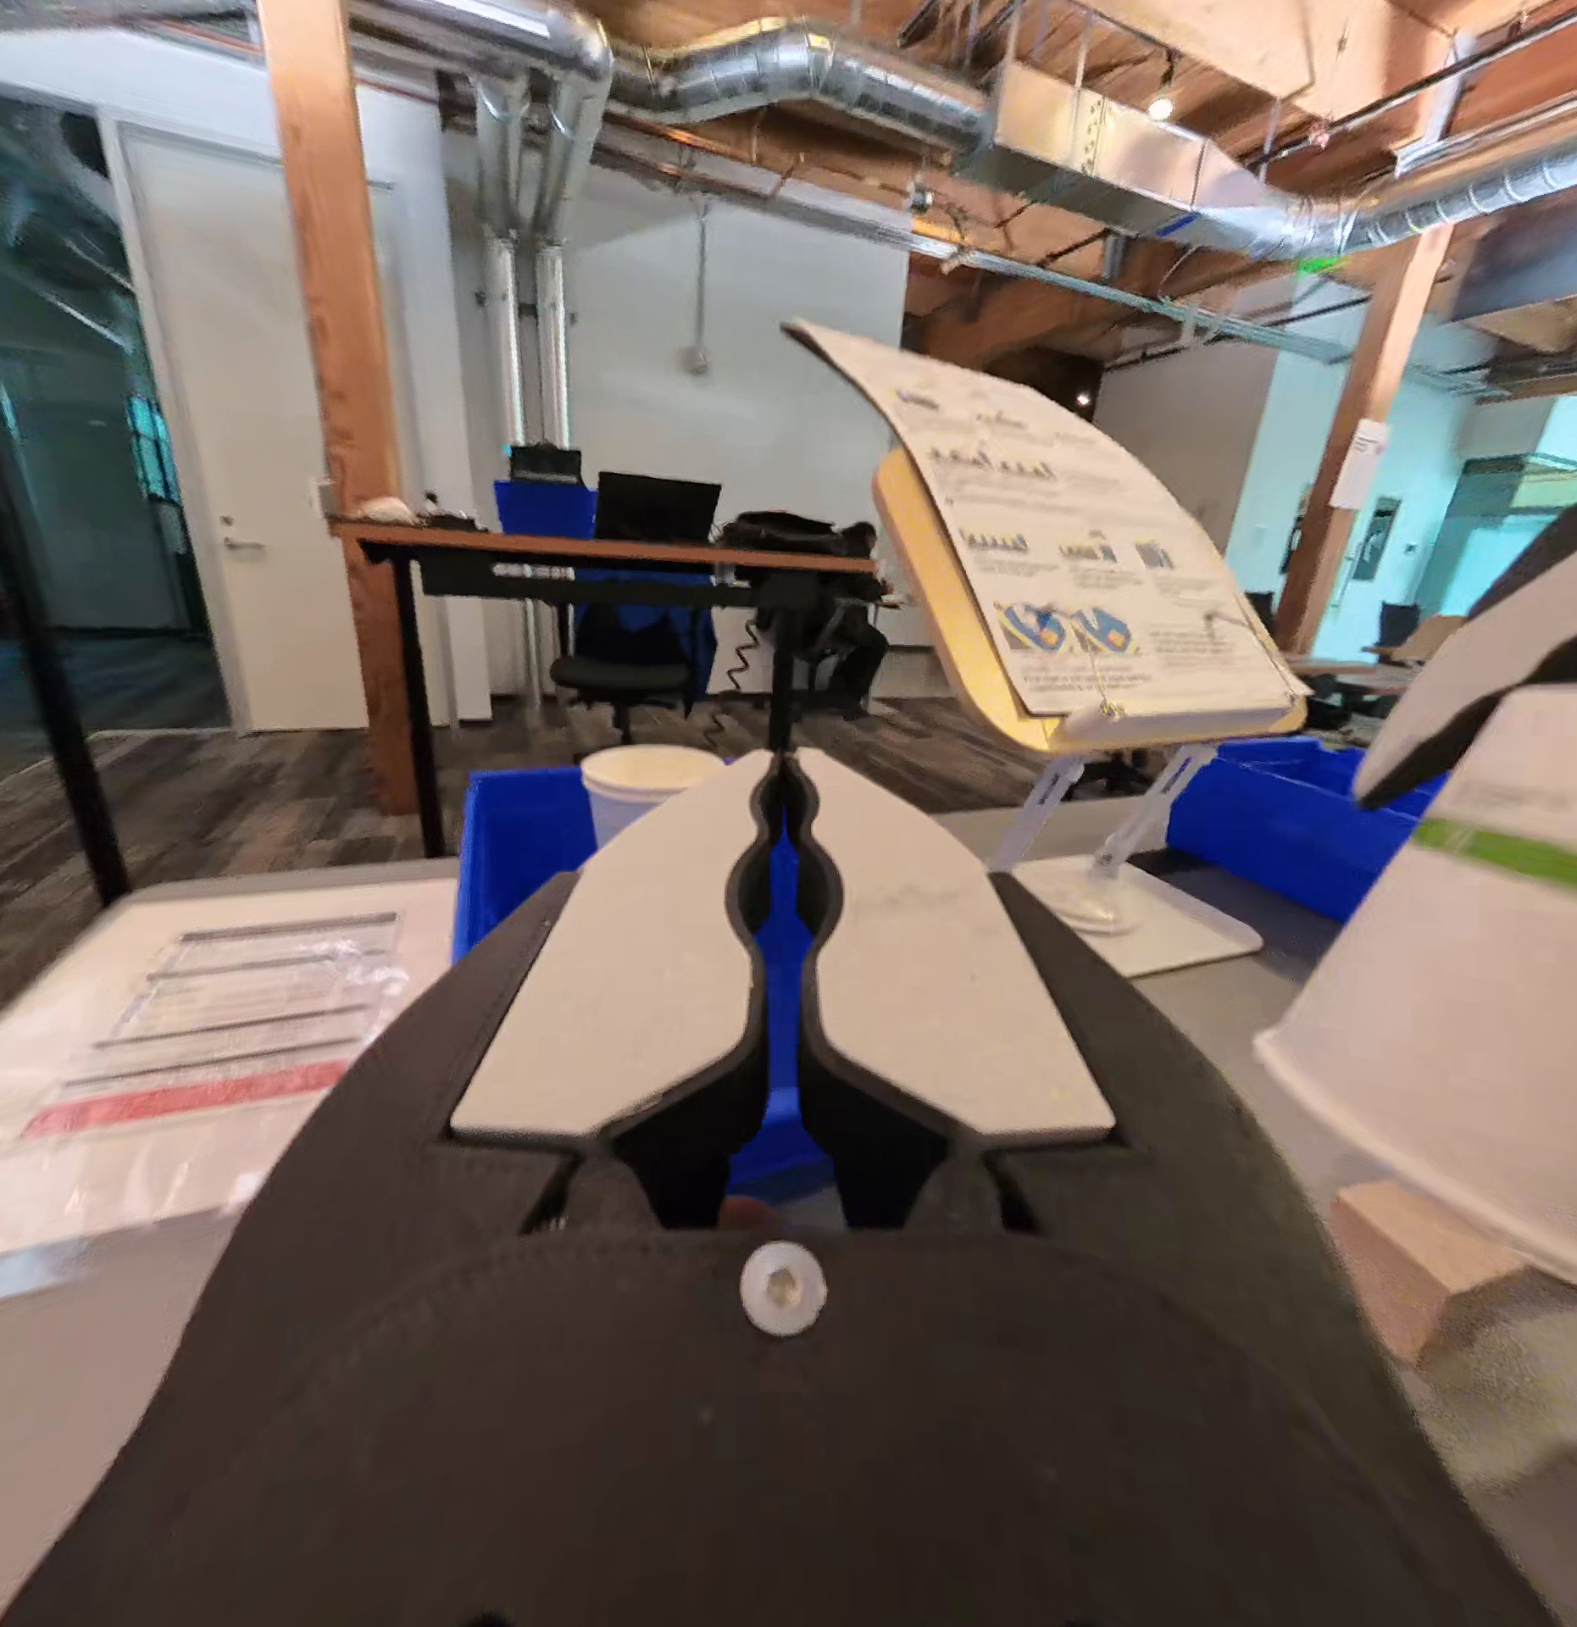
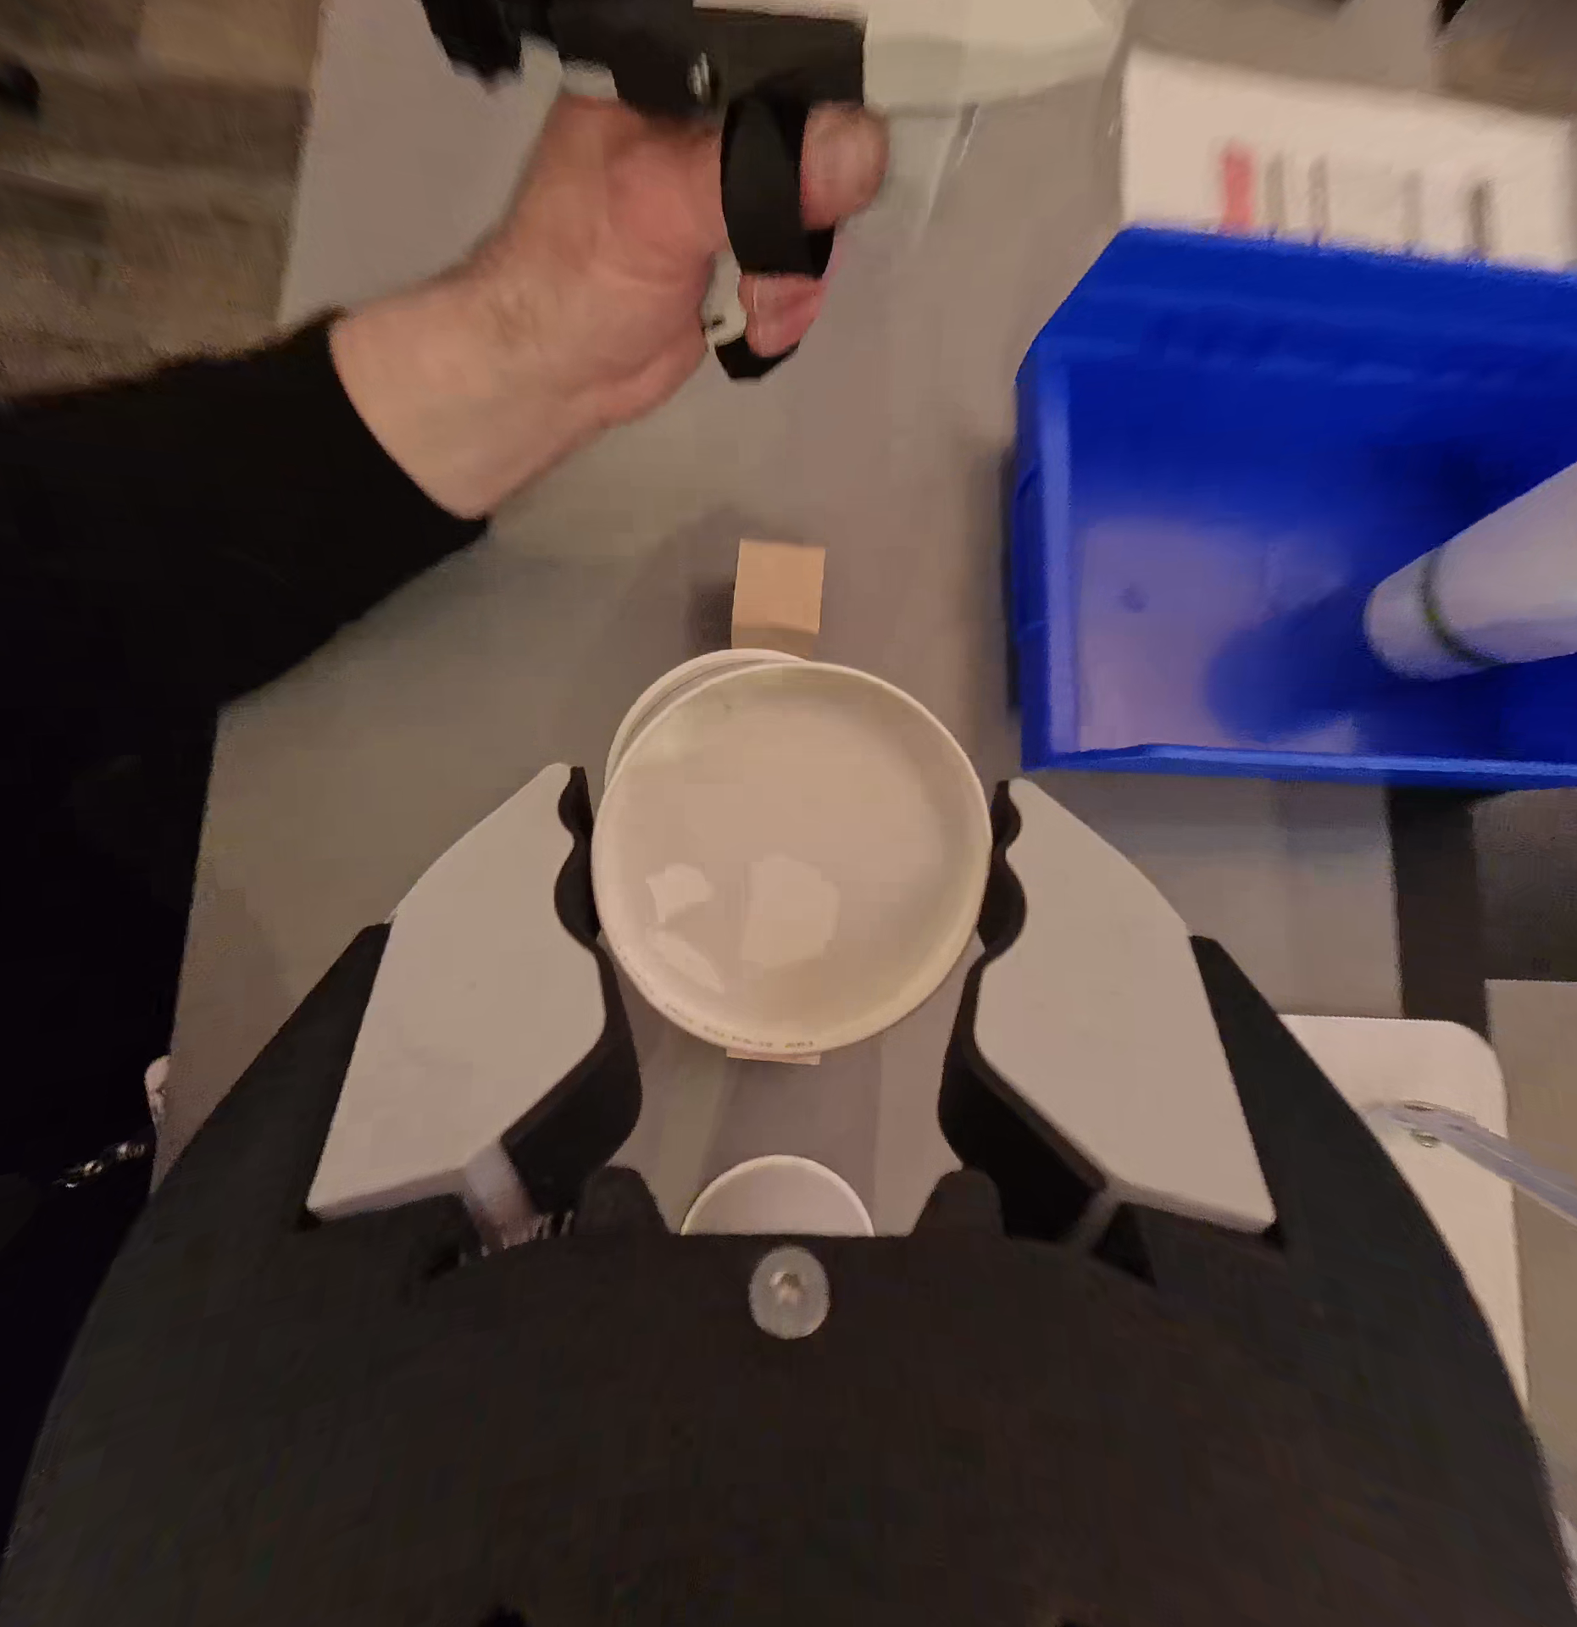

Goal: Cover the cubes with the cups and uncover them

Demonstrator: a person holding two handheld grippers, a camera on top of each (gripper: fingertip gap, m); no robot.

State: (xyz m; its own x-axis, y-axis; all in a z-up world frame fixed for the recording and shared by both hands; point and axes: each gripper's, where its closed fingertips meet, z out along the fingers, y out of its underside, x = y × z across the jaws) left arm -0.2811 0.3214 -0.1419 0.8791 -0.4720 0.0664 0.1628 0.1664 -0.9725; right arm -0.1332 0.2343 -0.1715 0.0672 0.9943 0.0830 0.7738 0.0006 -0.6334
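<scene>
Right gripper (image 2: 789,867) is clasping an inverted white paper cup (image 2: 789,867) from above, over grey worktop (image 2: 397,695); faint print is circling its base rim, green band on its wall. Wooden cube (image 2: 780,590) is lying uncovered just beyond. Left gripper (image 1: 783,775) is hovering clenched, empty, before blue bin (image 1: 512,845)

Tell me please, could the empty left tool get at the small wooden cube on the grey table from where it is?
Probably not directly. The left tool is shut and points level, away over the table, and the upside-down white paper cup in the right tool hangs tilted over the small wooden cube.
</scene>
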